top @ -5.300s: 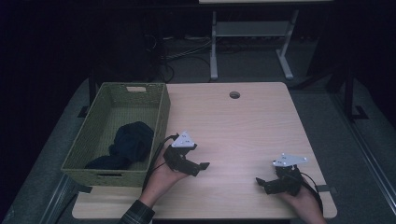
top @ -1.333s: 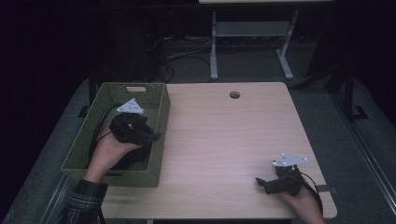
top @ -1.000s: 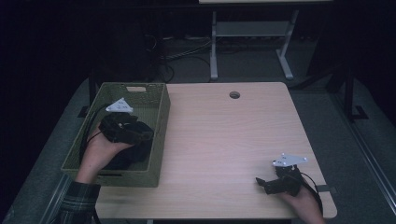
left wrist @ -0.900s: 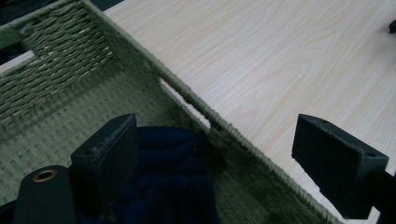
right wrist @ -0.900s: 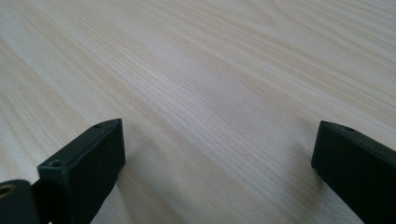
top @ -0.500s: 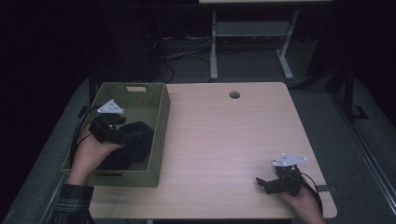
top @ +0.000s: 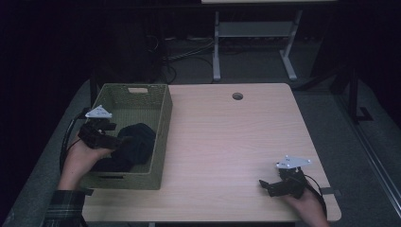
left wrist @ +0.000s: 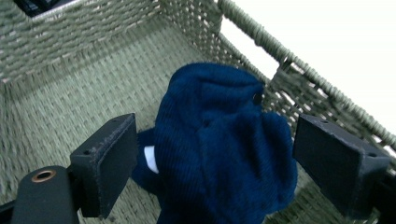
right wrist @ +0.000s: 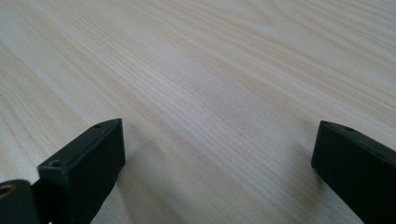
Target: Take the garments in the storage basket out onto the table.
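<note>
Item one: a dark blue knitted garment [left wrist: 224,144], which we record lying crumpled inside the woven green basket [top: 163,118]; in the high view it [top: 130,146] shows as a dark heap in the lower middle of the basket, at the left of the frame. Item two: the left gripper [top: 106,137], held in the person's left hand [top: 78,158] at the basket's left rim, lower left of the high view. In the left gripper view we log its jaws spread wide, one at the lower left and one at the lower right of the frame, with the garment bulging up between them and nothing pinched; whether the pads touch the cloth we cannot tell. Item three: the right gripper [top: 272,185], resting low on the light wooden table [top: 227,137] at the lower right of the high view, well apart from the basket. Its own view shows us both jaws parted at the bottom corners of the frame, with bare wood grain between them. Item four: a round hole [top: 237,96] in the tabletop, upper centre of the high view.
</note>
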The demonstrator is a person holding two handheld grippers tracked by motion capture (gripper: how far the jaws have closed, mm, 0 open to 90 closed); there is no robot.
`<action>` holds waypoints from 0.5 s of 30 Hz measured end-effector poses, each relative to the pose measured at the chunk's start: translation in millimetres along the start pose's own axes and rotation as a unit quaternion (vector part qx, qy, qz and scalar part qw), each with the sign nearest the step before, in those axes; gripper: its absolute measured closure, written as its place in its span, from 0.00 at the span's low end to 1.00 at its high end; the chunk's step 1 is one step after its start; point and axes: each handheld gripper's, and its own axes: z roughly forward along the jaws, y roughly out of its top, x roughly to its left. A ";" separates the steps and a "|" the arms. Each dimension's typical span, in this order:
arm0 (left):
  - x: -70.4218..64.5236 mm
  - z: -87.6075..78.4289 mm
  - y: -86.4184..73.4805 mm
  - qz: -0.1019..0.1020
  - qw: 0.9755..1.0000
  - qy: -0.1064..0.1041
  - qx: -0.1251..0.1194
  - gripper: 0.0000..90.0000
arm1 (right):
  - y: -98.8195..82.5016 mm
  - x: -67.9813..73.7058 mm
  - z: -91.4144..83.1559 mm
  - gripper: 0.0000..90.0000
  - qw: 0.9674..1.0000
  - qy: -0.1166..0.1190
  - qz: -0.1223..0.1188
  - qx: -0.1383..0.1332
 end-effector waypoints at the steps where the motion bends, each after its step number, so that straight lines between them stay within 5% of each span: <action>1: 1.4 0.4 -1.7 -0.001 1.000 0.000 0.004 0.15 | 0.0 -0.1 0.0 0.03 1.000 0.000 0.000 0.000; 15: 7.5 16.4 -16.4 -0.003 0.999 -0.021 0.034 0.15 | 0.0 -0.2 0.0 0.03 1.000 -0.001 0.000 0.000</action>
